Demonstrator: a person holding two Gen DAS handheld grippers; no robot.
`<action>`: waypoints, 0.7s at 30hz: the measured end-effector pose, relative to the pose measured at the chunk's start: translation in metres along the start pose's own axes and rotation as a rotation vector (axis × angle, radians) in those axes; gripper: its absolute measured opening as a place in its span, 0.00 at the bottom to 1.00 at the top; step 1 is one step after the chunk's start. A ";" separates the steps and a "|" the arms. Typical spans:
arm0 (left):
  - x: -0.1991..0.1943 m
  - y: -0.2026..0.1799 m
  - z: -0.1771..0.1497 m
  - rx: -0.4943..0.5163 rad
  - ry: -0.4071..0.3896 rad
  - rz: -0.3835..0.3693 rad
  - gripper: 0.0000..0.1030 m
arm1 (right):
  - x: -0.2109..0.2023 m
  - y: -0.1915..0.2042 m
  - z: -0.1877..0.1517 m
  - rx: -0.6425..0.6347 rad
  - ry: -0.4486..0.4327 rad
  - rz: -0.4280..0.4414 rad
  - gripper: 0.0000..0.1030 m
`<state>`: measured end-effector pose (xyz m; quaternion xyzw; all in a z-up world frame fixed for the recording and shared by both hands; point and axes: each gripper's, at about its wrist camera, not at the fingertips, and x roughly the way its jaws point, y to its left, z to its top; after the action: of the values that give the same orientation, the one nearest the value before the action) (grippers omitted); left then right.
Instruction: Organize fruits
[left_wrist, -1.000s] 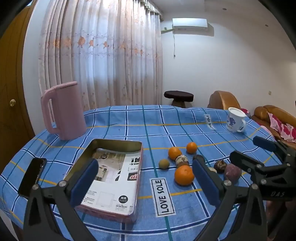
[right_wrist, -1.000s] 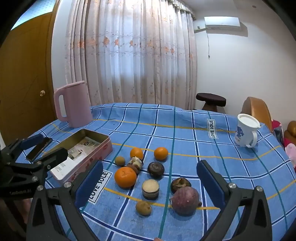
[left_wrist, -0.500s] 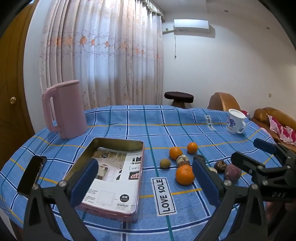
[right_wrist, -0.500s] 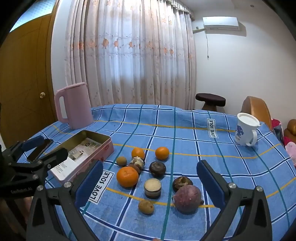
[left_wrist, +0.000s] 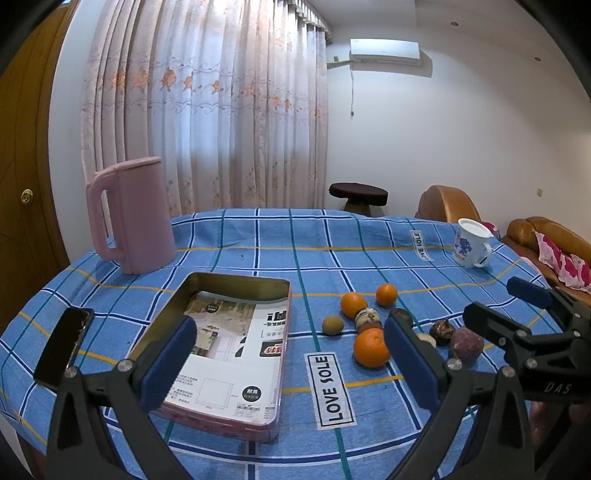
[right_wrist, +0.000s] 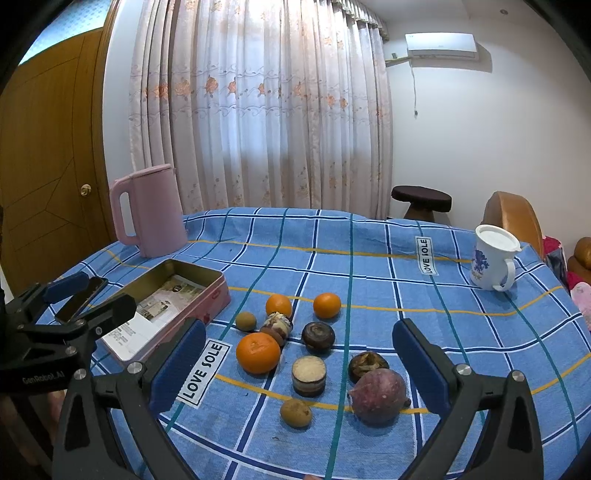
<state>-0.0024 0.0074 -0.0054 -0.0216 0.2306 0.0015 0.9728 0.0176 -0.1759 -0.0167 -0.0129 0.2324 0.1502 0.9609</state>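
Note:
Several fruits lie loose on the blue checked tablecloth: a large orange (right_wrist: 258, 352) (left_wrist: 371, 347), two smaller oranges (right_wrist: 327, 305) (right_wrist: 279, 305), a purple fig-like fruit (right_wrist: 378, 396), small brown fruits (right_wrist: 295, 412) (right_wrist: 246, 320) and dark round ones (right_wrist: 318, 336). An open pink tin box (left_wrist: 225, 350) (right_wrist: 170, 306) with printed paper inside lies left of them. My left gripper (left_wrist: 288, 363) is open and empty, above the box's near right corner. My right gripper (right_wrist: 299, 371) is open and empty, above the near fruits.
A pink kettle (left_wrist: 131, 216) stands at the back left. A white mug (right_wrist: 493, 262) stands at the back right. A black phone (left_wrist: 62, 347) lies left of the box. A stool (right_wrist: 421, 199) and brown sofa (left_wrist: 546, 236) stand beyond the table.
Both grippers have risen and drawn back slightly; the fruits and box sit a little farther off in view. Nothing on the table has moved.

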 end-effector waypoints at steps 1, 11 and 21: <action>0.000 0.000 0.000 0.000 0.000 0.001 1.00 | 0.000 0.000 0.000 0.000 0.000 -0.001 0.99; 0.000 0.003 -0.001 -0.001 0.002 -0.001 1.00 | 0.001 -0.001 -0.002 0.005 0.000 0.004 0.99; 0.000 0.003 -0.002 0.000 0.003 -0.001 1.00 | 0.001 0.000 -0.002 0.007 0.000 0.005 0.99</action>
<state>-0.0032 0.0106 -0.0073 -0.0218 0.2320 0.0008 0.9725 0.0174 -0.1762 -0.0193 -0.0090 0.2331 0.1518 0.9605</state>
